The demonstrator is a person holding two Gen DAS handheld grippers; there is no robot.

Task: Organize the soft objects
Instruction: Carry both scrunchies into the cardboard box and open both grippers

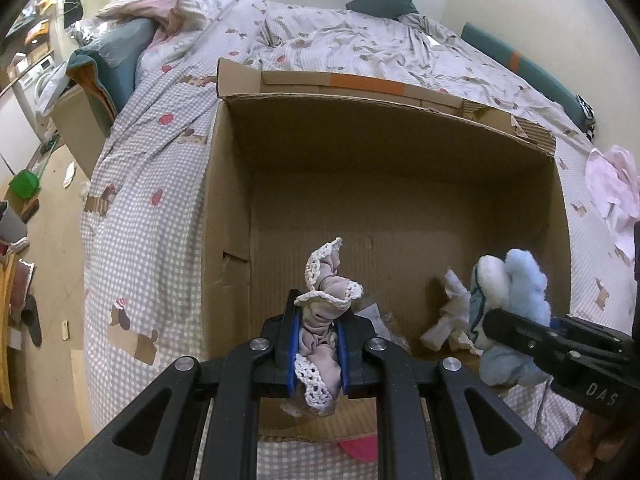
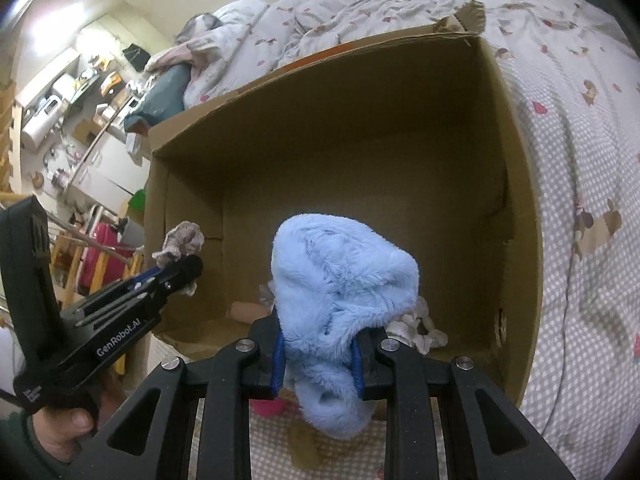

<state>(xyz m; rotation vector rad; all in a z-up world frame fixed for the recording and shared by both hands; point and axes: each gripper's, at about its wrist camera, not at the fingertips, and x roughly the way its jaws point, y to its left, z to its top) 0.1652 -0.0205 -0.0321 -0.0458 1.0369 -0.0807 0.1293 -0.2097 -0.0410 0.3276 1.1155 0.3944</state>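
My left gripper [image 1: 318,314] is shut on a mauve cloth with white lace trim [image 1: 324,300], held over the near edge of an open cardboard box [image 1: 384,120] that sits on the bed. My right gripper [image 2: 319,346] is shut on a fluffy light-blue soft item [image 2: 340,276], also held over the box's near edge. The blue item also shows in the left wrist view [image 1: 516,292], to the right of the lace cloth. The left gripper with its cloth [image 2: 180,242] appears at the left in the right wrist view. A crumpled white cloth [image 2: 420,328] lies on the box floor.
The bed is covered by a checked quilt [image 1: 152,208] with rumpled bedding and pillows at the far end. A pale pink garment [image 1: 612,188] lies on the quilt right of the box. A pink item [image 1: 360,448] lies on the quilt by the box's near wall. Cluttered floor and shelves are at the left.
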